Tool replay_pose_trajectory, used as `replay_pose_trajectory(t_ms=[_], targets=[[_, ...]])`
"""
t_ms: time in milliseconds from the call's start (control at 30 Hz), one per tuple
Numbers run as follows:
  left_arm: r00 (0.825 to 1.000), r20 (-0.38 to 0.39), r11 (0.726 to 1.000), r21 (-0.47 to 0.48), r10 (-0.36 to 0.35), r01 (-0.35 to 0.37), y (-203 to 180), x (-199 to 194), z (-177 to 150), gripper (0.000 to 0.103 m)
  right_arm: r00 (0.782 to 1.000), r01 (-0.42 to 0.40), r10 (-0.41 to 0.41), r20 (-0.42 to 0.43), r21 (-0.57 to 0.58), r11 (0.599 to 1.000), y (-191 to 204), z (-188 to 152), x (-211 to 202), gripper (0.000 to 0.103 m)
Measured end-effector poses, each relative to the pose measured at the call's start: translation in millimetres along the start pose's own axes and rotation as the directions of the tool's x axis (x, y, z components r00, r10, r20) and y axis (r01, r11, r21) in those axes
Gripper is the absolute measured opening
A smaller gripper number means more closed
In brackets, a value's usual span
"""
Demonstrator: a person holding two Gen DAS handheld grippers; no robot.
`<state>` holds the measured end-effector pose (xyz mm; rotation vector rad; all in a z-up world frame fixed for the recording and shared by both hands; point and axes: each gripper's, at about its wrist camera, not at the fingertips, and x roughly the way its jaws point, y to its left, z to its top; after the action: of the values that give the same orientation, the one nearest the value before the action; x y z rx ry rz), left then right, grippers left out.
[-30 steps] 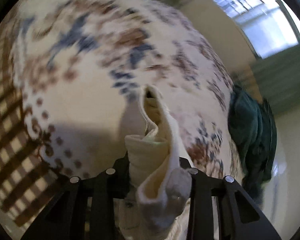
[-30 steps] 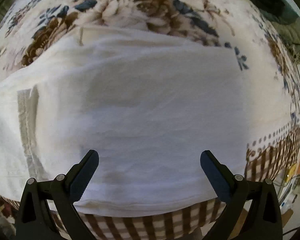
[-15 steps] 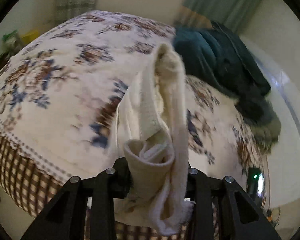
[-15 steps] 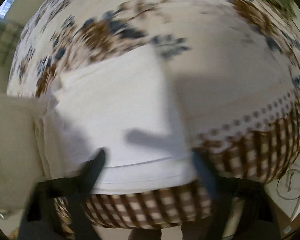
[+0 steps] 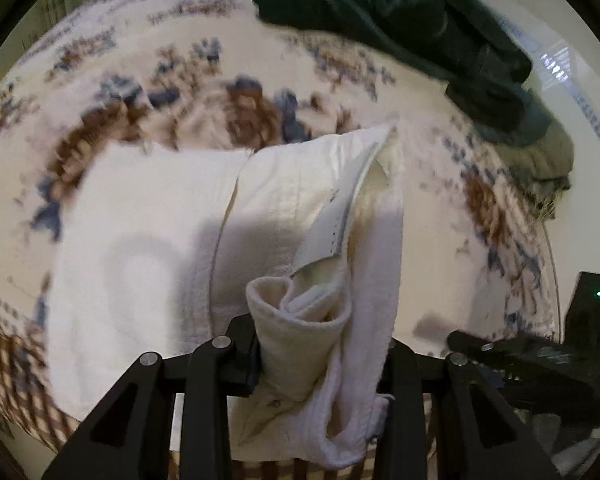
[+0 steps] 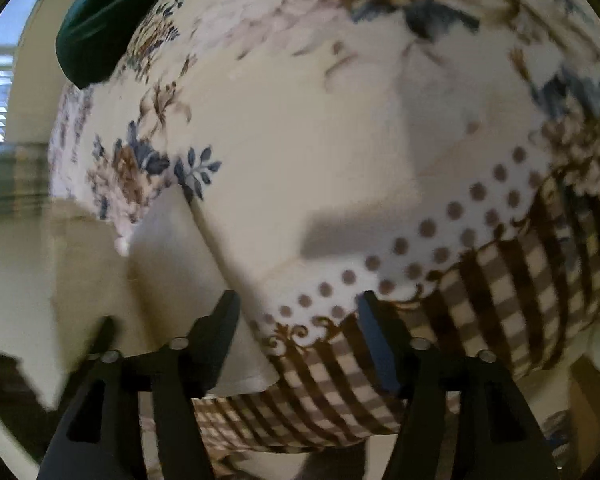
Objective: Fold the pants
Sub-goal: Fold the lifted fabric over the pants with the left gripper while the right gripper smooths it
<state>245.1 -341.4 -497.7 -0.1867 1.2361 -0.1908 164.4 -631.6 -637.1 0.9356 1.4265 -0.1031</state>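
While the left gripper (image 5: pixel 320 360) is clamped on a bunched fold of the cream-white cotton pants (image 5: pixel 148 240), its jaws are closed tightly on the waistband end, with cloth rolled between them and hanging below. Ahead of these jaws the rest of the pants lies spread flat on the floral bedspread with brown checked border (image 5: pixel 204 64), one layer doubled over another, and a white sewn-in label (image 5: pixel 336 220) is exposed just beyond the fingertips. Farther ahead and to the right lies a dark green crumpled garment (image 5: pixel 400 12), well apart from the pants. The right gripper (image 5: pixel 512 360) shows at the lower right edge of the left wrist view.

In the right wrist view, the right gripper (image 6: pixel 296 336) stands wide open with nothing between its jaws. A corner of the pants (image 6: pixel 172 256) lies ahead of its left finger; the checked border (image 6: pixel 500 300) lies ahead of its right finger. This view is motion-blurred.
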Motion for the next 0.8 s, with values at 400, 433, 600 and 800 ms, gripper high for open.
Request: replay_pose_trajectory(t_ms=[400, 433, 600, 800], targets=[[0.967, -0.230, 0.990, -0.108, -0.109, 0.086, 4.9, 4.2, -4.5, 0.072, 0.965, -0.244, 0.239, -0.112, -0.041, 0.969, 36.3, 14.1, 20.3, 0.078], [0.968, -0.220, 0.987, -0.131, -0.123, 0.095, 9.0, -1.0, -5.8, 0.072, 0.960, -0.260, 0.252, -0.123, -0.055, 0.964, 44.3, 14.2, 22.8, 0.078], [0.987, -0.155, 0.987, -0.150, 0.031, -0.055, 45.6, -32.6, -1.1, 0.073, 0.960, -0.232, 0.206, -0.191, -0.127, 0.964, 80.9, 13.5, 52.9, 0.078], [0.920, -0.141, 0.926, -0.047, 0.364, -0.374, 99.9, -36.2, 9.8, 0.072, 0.978, -0.034, -0.013, -0.210, -0.217, 0.976, 104.9, 7.7, 112.1, 0.078]])
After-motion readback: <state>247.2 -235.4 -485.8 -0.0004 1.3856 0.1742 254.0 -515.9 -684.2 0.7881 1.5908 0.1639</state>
